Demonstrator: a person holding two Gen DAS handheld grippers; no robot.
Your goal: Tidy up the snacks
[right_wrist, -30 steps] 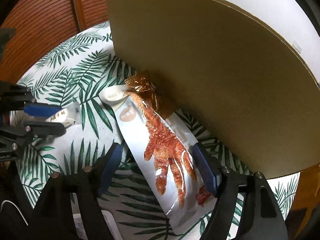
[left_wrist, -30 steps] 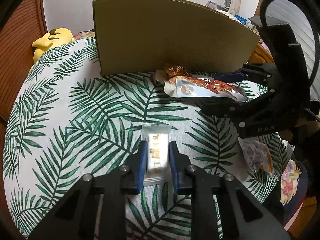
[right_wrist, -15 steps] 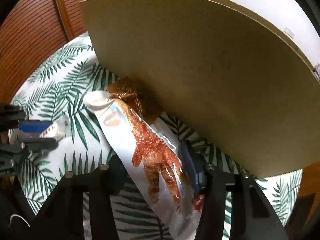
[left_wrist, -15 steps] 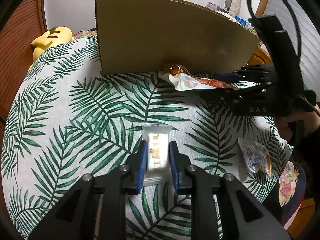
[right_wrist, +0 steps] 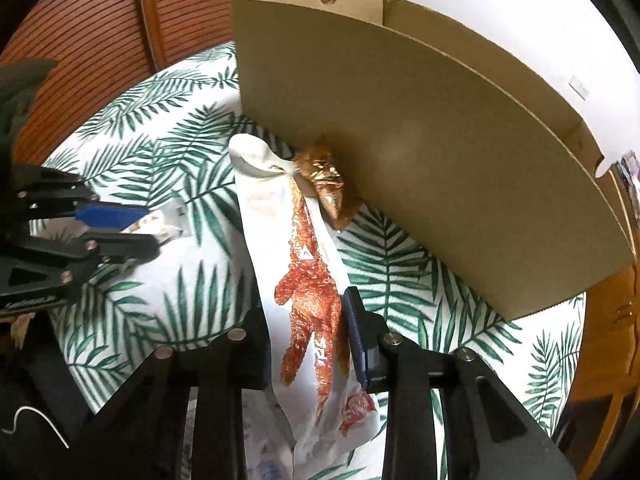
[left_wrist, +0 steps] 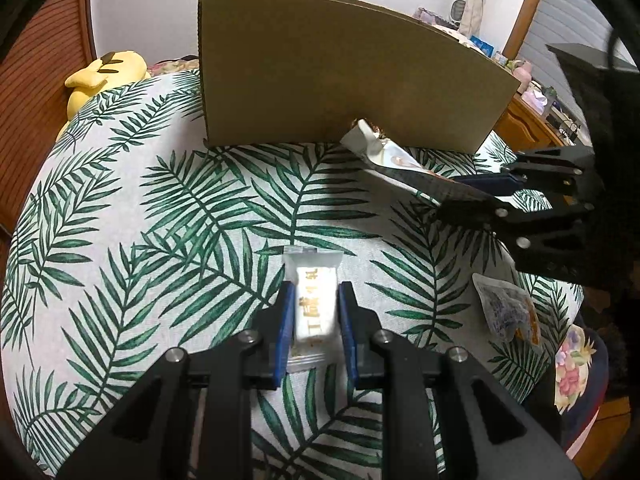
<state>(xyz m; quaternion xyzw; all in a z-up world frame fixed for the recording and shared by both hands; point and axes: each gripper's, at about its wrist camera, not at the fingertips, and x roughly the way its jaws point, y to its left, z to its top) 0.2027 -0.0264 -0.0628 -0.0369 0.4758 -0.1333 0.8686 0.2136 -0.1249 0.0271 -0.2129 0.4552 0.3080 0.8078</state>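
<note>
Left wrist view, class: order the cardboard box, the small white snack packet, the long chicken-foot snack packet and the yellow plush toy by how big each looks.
1. cardboard box
2. chicken-foot snack packet
3. Yellow plush toy and small white snack packet: similar; nearness enlarges the packet.

Each gripper (left_wrist: 313, 312) (right_wrist: 307, 332) has black angular fingers, blue pads and silver screw heads.

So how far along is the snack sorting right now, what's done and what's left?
Nothing visibly packed yet: the cardboard box interior is hidden. In hand: the left gripper is shut on the small white snack bar, and the right gripper, jaws just closed, pinches the long chicken-foot packet. Left: a gold-wrapped snack by the box and a clear packet on the leaf-print cloth.
</note>
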